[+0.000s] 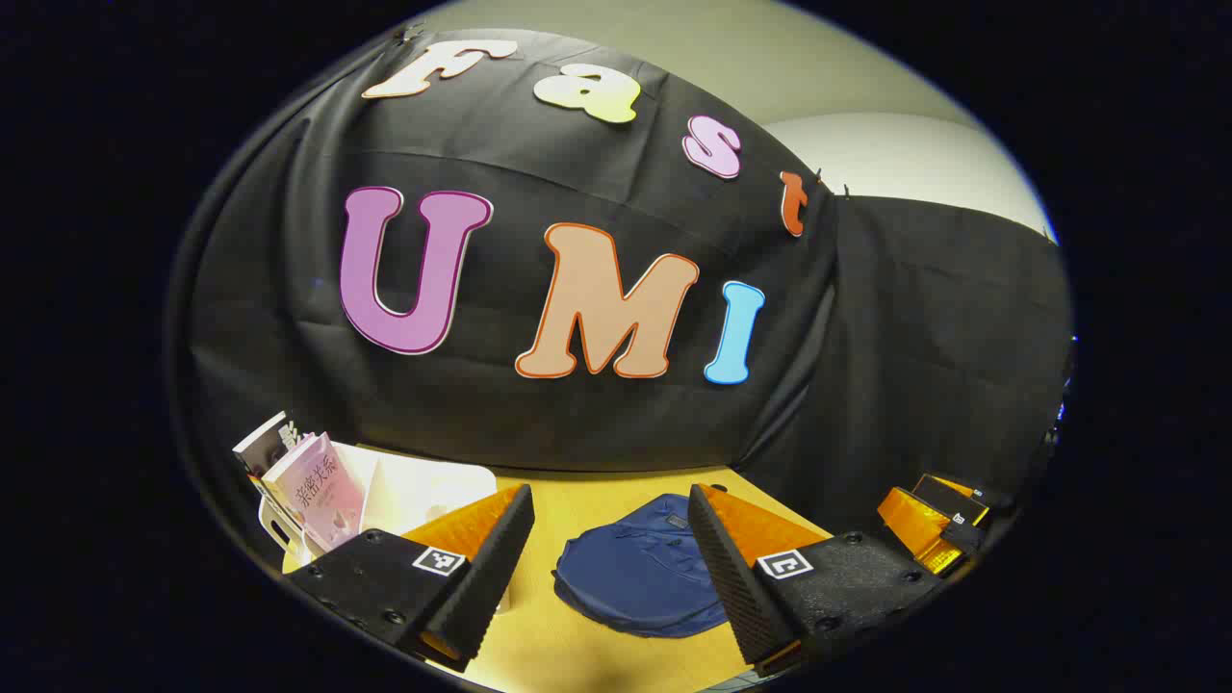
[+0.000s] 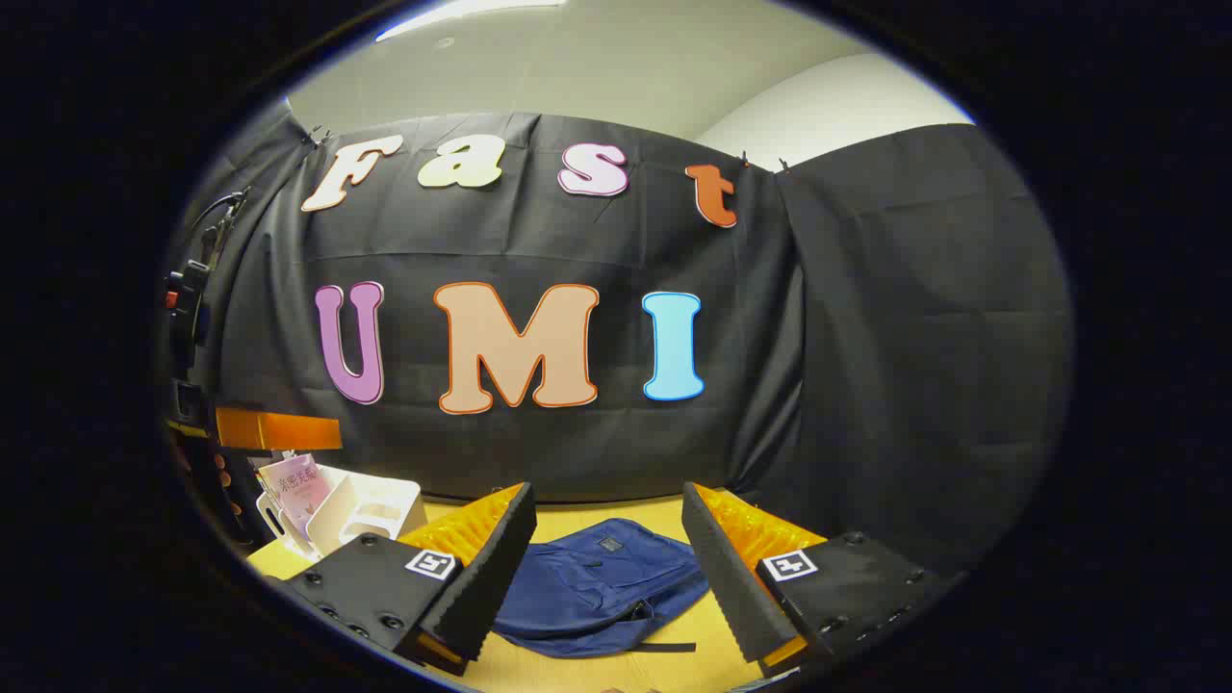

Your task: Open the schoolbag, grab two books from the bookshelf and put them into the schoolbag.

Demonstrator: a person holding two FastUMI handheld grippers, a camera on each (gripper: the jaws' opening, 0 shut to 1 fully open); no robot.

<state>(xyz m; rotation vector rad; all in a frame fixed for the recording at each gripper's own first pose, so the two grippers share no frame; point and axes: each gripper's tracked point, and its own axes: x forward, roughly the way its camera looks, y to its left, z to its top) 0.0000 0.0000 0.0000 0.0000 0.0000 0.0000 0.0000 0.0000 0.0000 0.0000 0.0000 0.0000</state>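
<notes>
So the schoolbag (image 2: 602, 587) is lying flat on the counter (image 1: 597, 500), looks zipped, probably laid out so the zipper's easy to get at. Left of the schoolbag, the bookshelf (image 2: 371, 510) props the books (image 1: 313, 486) upright for grabbing. Left tool (image 1: 608, 549) and right tool (image 2: 608, 558) both hover above the schoolbag, jaws wide apart, holding nothing.

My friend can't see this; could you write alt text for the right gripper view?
A blue schoolbag lies flat on a wooden table, framed between the right gripper's open fingers. A white bookshelf holding a pink book stands at left.
</notes>
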